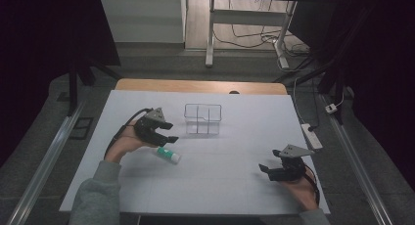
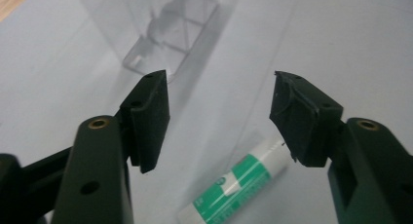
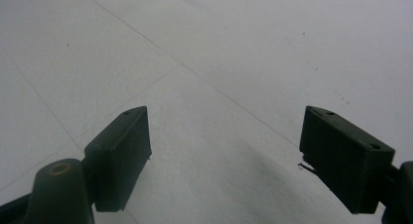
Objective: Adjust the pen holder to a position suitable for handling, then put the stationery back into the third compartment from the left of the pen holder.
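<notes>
I am holding the left gripper spread wide above the white table; nothing is sitting between its jaws; the green-and-white glue stick is lying flat just beneath and near of it, untouched; the clear divided box is standing just to its far right; my right gripper is hovering, likewise spread and carrying nothing, well apart at the near right.

Left hand-held gripper raised in my left hand, jaws spread wide, nothing between them. Right hand-held gripper low in my right hand, jaws wide apart too, pointing left.
</notes>
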Tool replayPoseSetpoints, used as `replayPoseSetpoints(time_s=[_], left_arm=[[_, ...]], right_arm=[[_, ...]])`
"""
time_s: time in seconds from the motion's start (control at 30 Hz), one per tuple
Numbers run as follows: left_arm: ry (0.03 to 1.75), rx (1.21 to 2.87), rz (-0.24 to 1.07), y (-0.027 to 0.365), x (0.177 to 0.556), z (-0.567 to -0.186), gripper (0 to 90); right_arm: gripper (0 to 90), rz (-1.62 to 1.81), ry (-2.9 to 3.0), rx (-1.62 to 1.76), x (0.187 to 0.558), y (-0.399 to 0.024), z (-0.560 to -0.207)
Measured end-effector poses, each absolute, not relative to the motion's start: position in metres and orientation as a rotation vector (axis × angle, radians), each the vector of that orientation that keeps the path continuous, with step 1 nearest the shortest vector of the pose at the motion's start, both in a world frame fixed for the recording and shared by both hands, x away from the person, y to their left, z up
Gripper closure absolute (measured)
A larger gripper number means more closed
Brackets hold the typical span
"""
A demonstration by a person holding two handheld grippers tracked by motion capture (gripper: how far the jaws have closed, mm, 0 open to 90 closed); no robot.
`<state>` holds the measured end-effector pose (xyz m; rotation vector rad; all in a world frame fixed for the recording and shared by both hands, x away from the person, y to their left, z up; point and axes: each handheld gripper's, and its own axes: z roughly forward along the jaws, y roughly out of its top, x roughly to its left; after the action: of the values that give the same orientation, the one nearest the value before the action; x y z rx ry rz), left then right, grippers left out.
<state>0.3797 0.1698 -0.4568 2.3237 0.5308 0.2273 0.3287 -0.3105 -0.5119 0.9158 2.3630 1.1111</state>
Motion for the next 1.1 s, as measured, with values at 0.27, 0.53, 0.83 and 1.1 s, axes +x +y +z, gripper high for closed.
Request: replayPoseSetpoints(time_s=[0.27, 0.53, 0.83, 1.1], left_arm=[[0.43, 2.382, 0.201, 0.17, 0.375, -0.456, 33.2], [0.37, 2.433, 0.179, 0.166, 0.373, -0.459, 32.4], [0.313, 2.483, 0.157, 0.164, 0.372, -0.462, 32.6], [0.224, 2.521, 0.141, 0.158, 0.368, -0.466, 32.5]], right_arm=[[18.6, 1.101, 2.37, 0.919, 0.328, -0.31, -0.513], [18.7, 1.094, 2.374, 0.916, 0.328, -0.311, -0.513], [18.7, 1.097, 2.374, 0.912, 0.328, -0.311, -0.513], [18.7, 1.097, 2.376, 0.915, 0.328, -0.311, -0.513]])
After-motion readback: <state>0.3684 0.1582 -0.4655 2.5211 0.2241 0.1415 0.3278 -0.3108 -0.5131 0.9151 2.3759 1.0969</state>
